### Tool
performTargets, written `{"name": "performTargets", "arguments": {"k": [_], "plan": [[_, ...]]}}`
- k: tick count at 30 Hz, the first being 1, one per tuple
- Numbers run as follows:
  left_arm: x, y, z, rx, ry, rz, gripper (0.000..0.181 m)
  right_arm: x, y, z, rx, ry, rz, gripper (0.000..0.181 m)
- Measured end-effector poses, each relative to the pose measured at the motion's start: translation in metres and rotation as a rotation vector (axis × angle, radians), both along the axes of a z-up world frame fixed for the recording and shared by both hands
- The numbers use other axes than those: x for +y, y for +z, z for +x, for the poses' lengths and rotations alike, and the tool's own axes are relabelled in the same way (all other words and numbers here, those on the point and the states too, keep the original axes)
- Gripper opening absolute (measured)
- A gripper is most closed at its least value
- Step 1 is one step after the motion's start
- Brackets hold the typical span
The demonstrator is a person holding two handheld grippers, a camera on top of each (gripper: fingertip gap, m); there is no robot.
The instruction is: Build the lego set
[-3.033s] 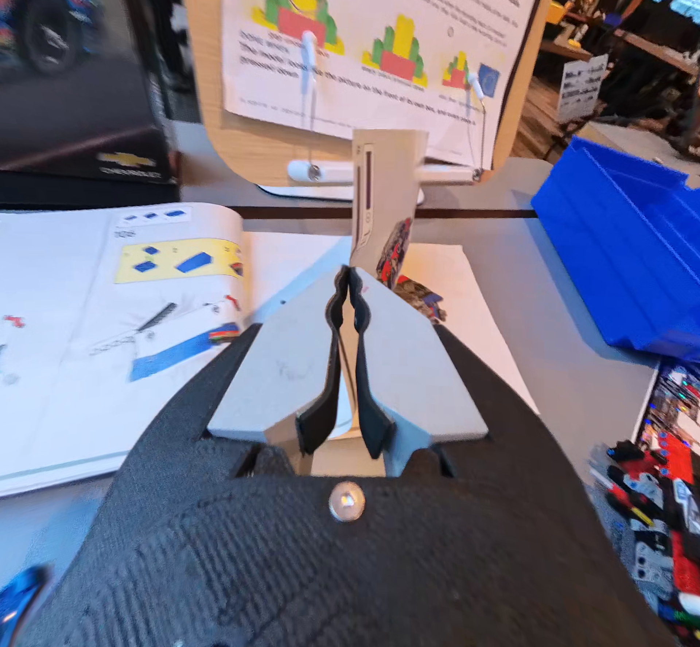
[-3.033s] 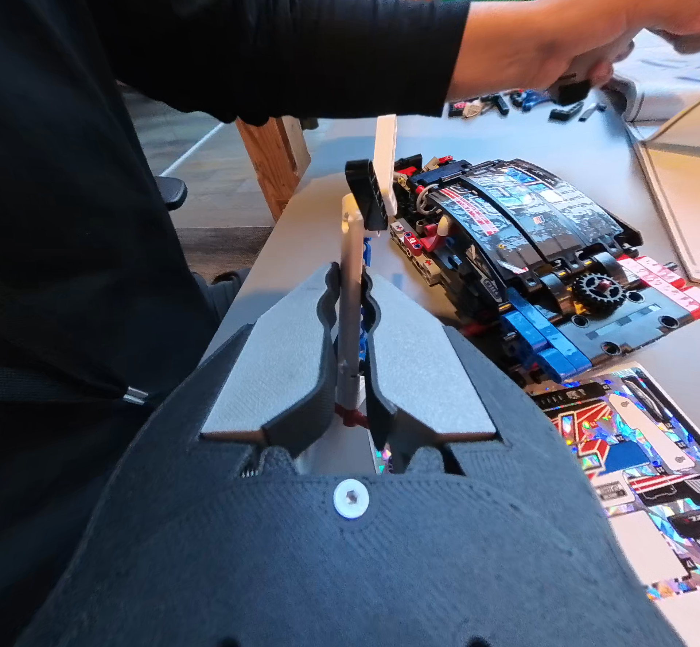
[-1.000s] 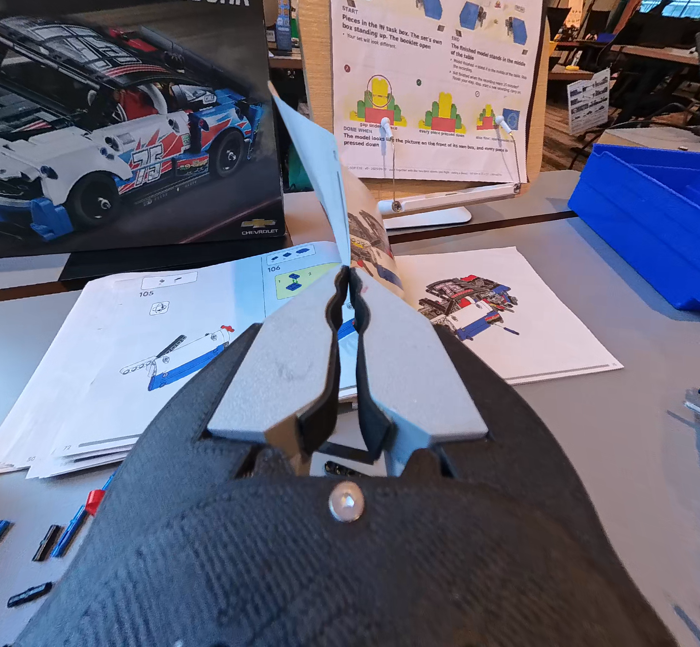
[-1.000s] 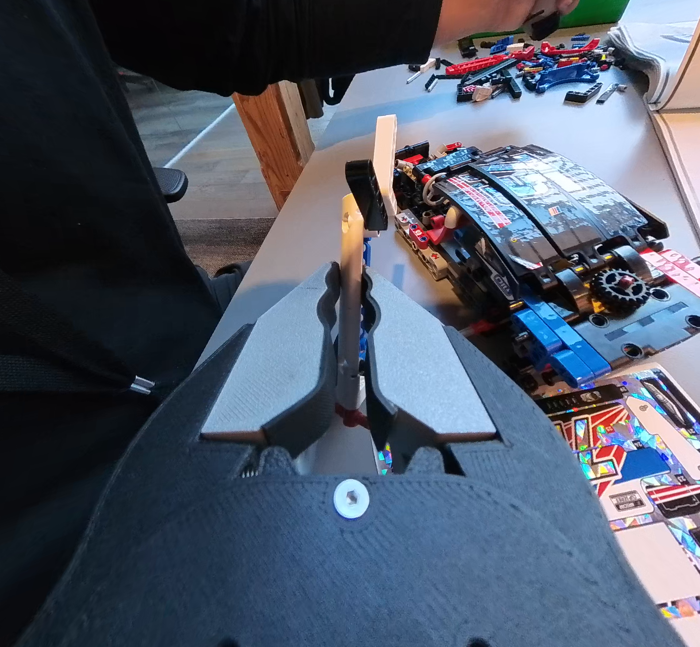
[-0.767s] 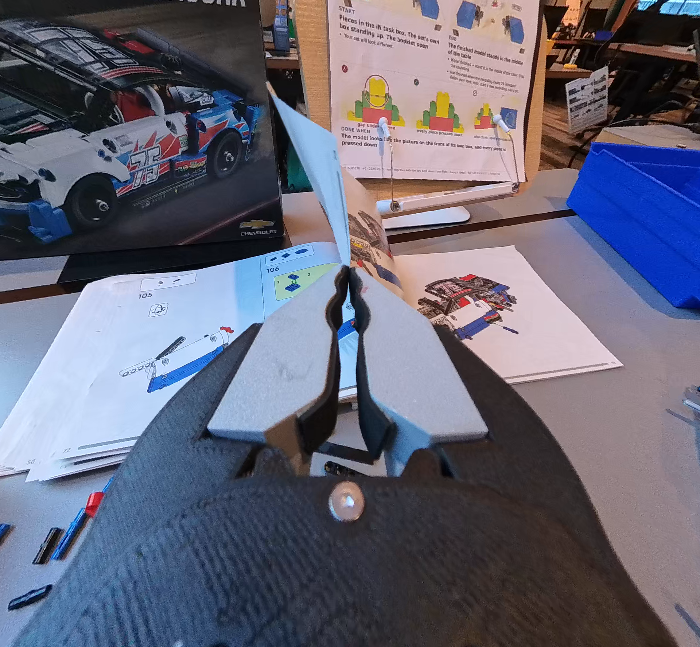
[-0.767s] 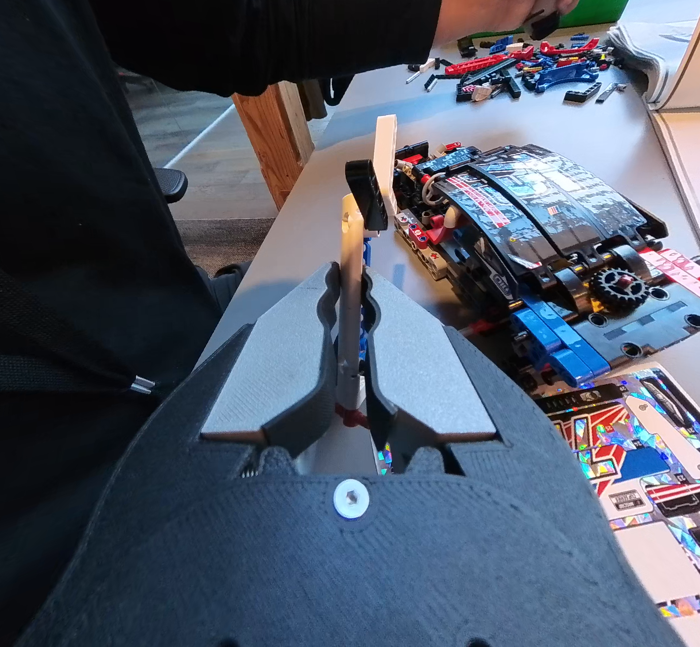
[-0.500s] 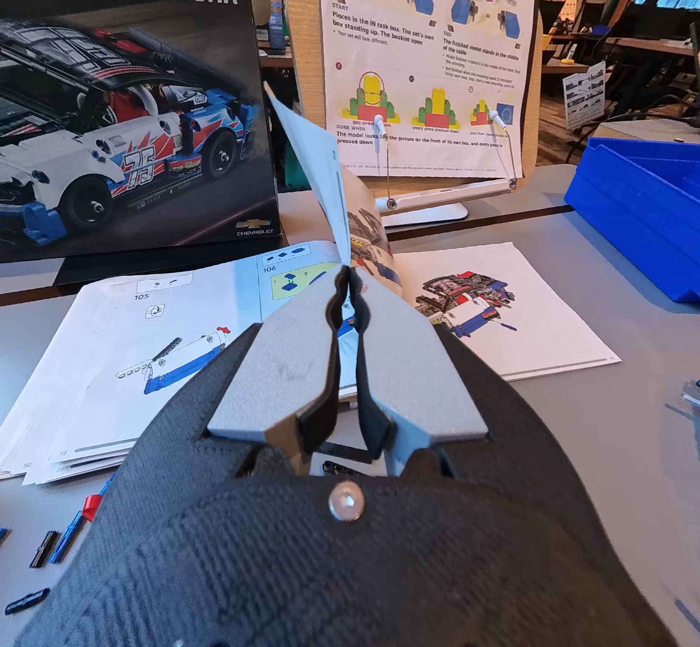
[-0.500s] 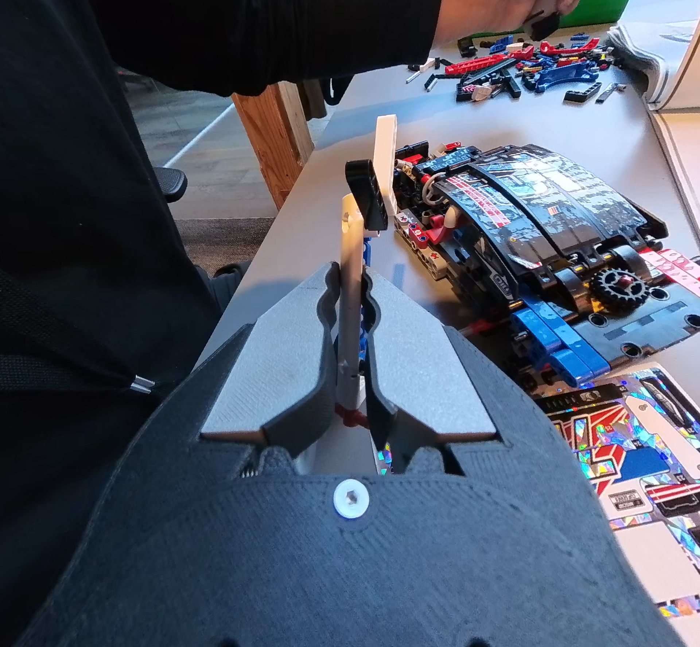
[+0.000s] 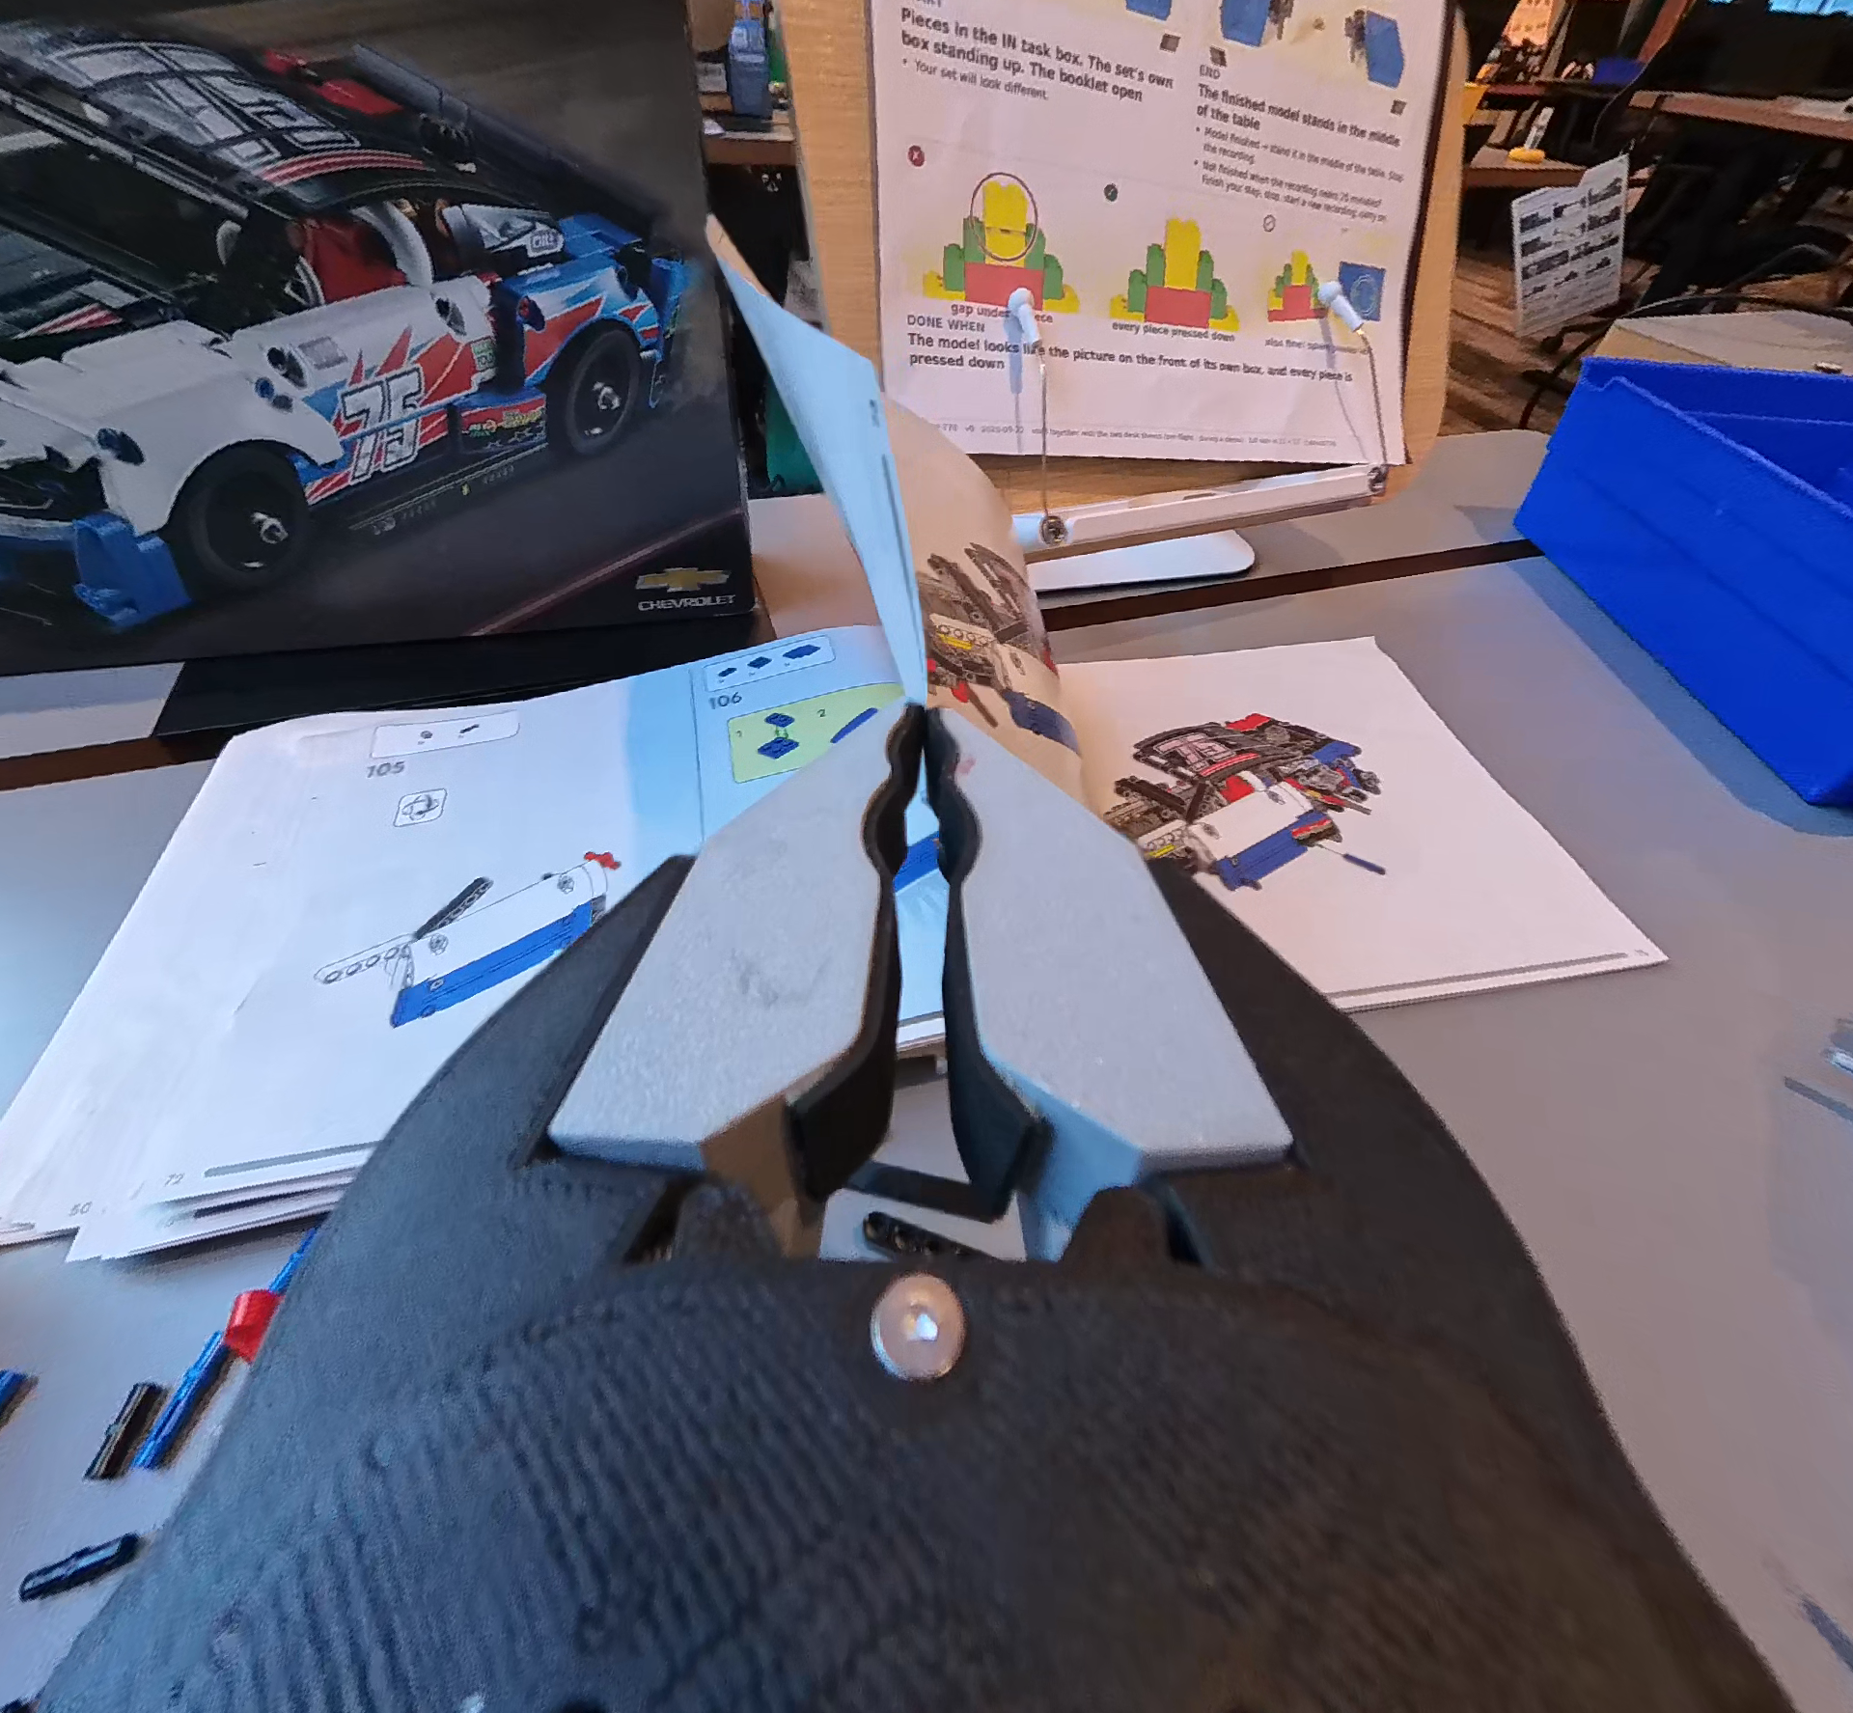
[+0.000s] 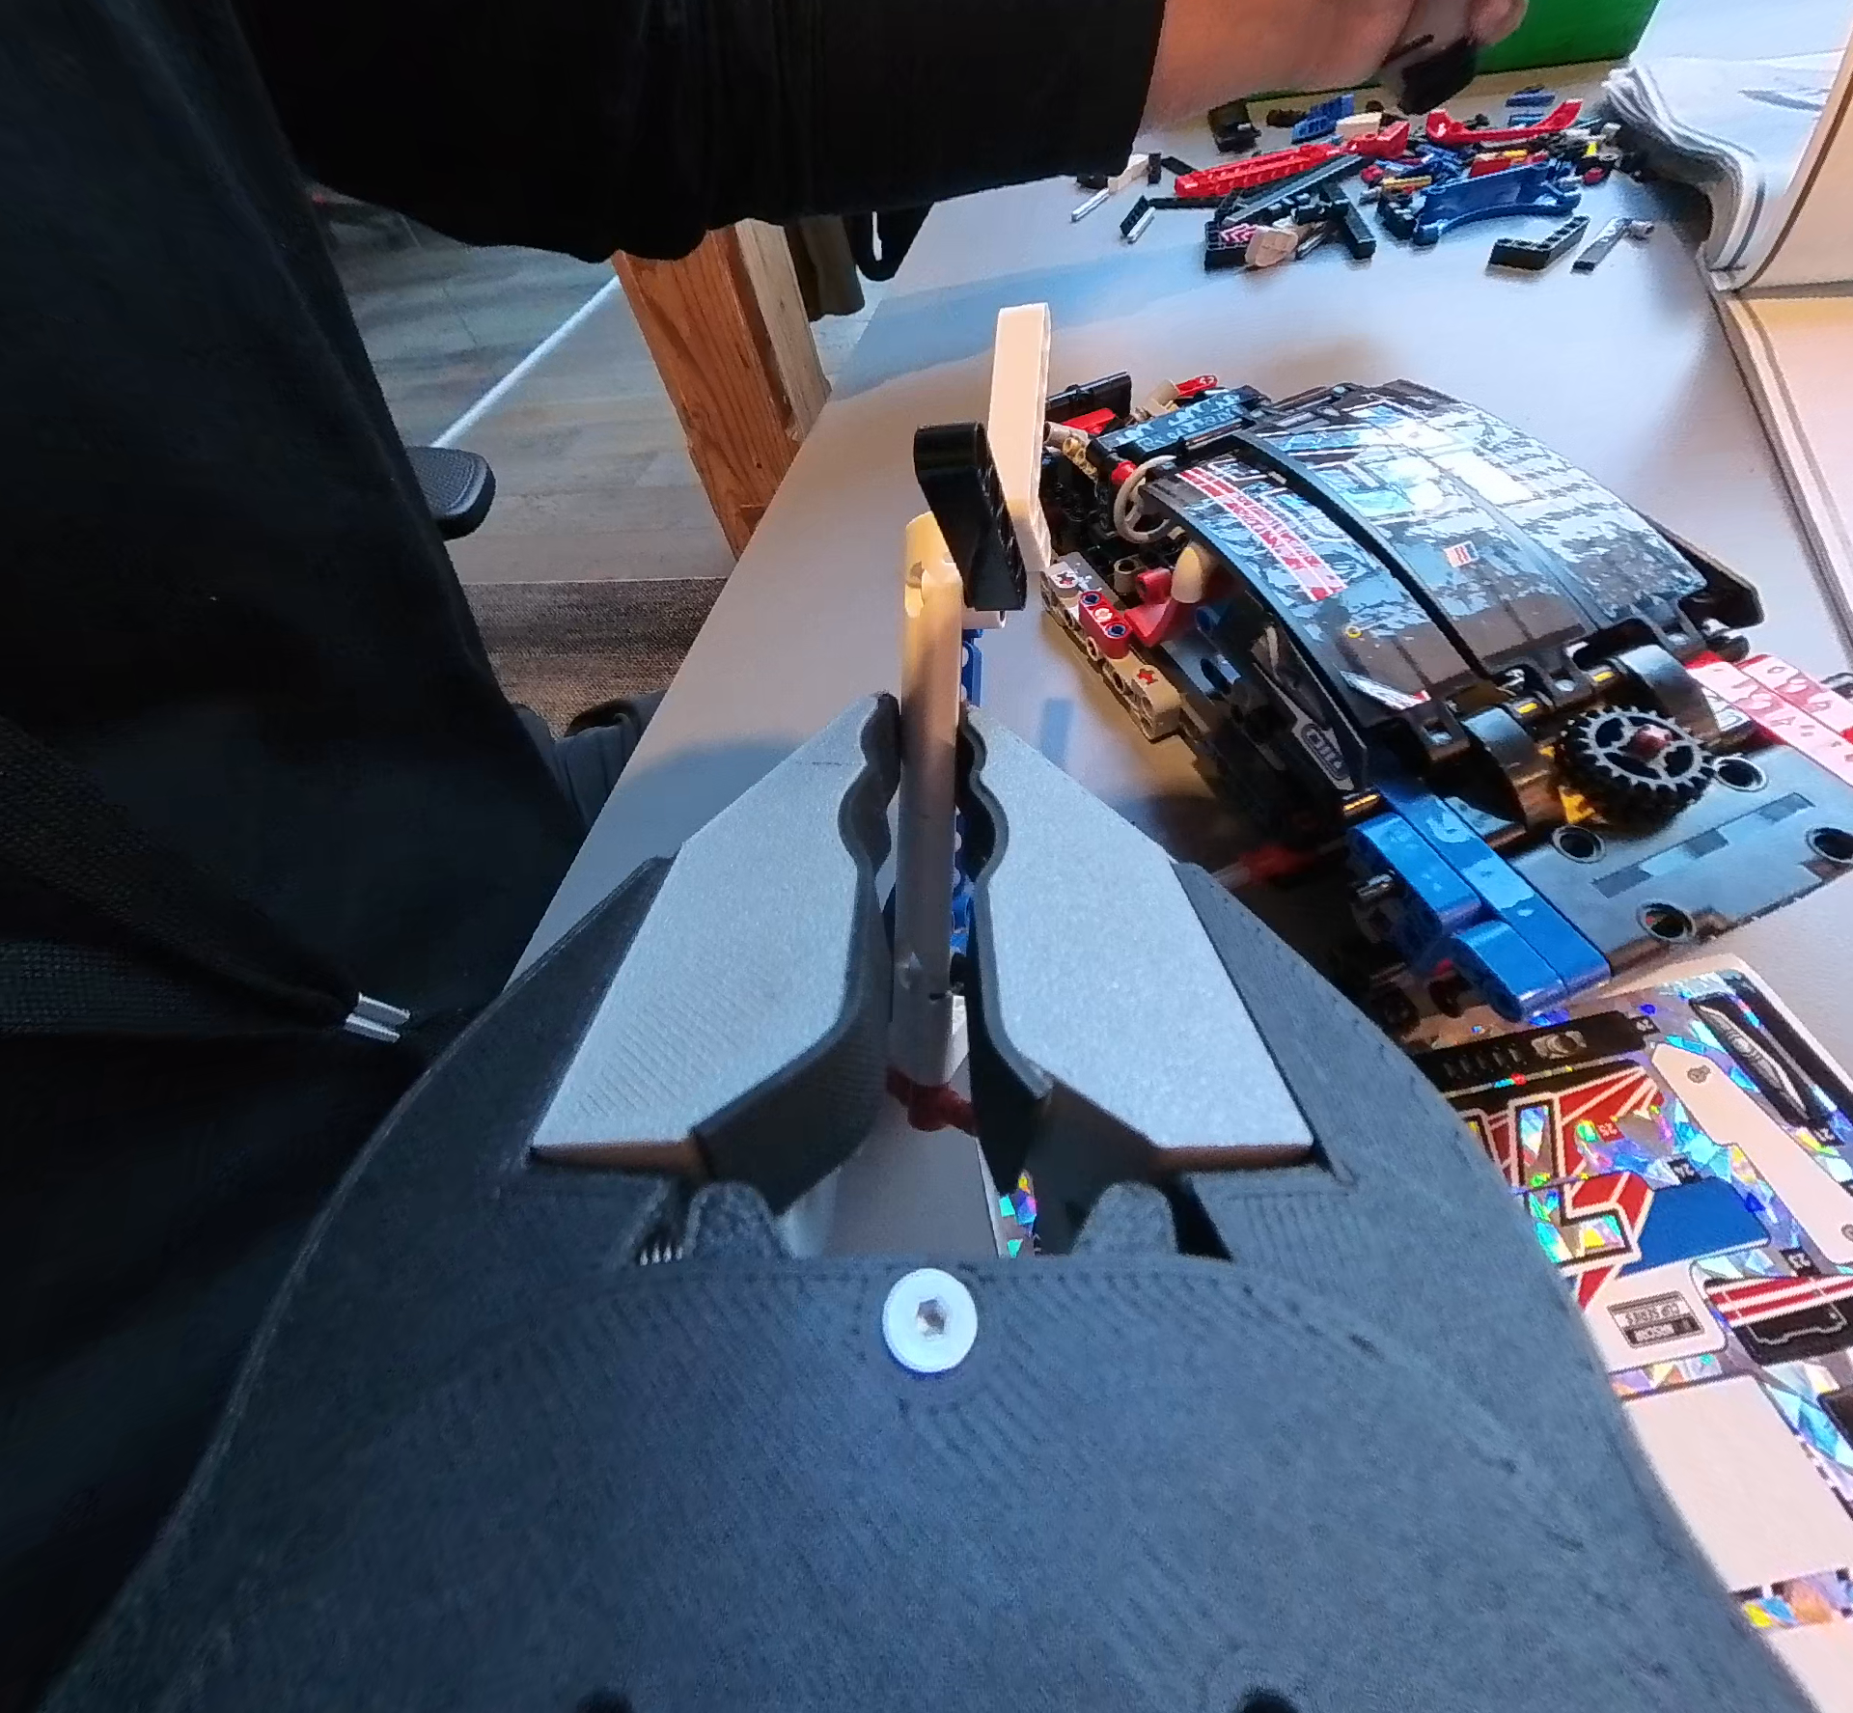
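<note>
Lego booklet [image 9: 421, 893] lies open by the table's far edge; my left gripper [image 9: 917, 742] pinches one raised page [image 9: 852, 482]. Only my right view shows the half-built car [image 10: 1404, 662] mid-table, my right gripper [image 10: 928, 762] clamping a white-and-blue subassembly [image 10: 928, 712].

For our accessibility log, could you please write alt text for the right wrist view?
The right gripper is shut on a slim white-and-blue lego sub-assembly held upright over the grey table. Beyond it sits the partly built black and blue lego car, a sticker sheet nearer, loose pieces farther off.
</note>
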State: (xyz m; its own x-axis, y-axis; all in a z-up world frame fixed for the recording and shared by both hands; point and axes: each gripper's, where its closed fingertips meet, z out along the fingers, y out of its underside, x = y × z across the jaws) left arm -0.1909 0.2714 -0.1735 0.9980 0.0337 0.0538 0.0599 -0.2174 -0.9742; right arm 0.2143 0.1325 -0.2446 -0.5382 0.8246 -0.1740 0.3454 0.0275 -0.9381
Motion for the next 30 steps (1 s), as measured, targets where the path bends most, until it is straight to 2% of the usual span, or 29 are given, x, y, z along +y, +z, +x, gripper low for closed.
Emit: {"name": "performTargets", "arguments": {"k": [5,19,30], "plan": [[-0.001,-0.006,-0.012,-0.048,0.05,-0.001,0.0,0.011,-0.003,-0.003,-0.035,-0.057,-0.017,0.006],[-0.008,0.013,0.024,-0.03,-0.062,0.036,0.0,0.011,-0.005,-0.005,-0.045,-0.052,-0.019,0.007],[-0.009,0.014,0.027,-0.027,-0.07,0.023,0.0,0.008,-0.007,-0.004,-0.043,-0.048,0.017,0.007]]}}
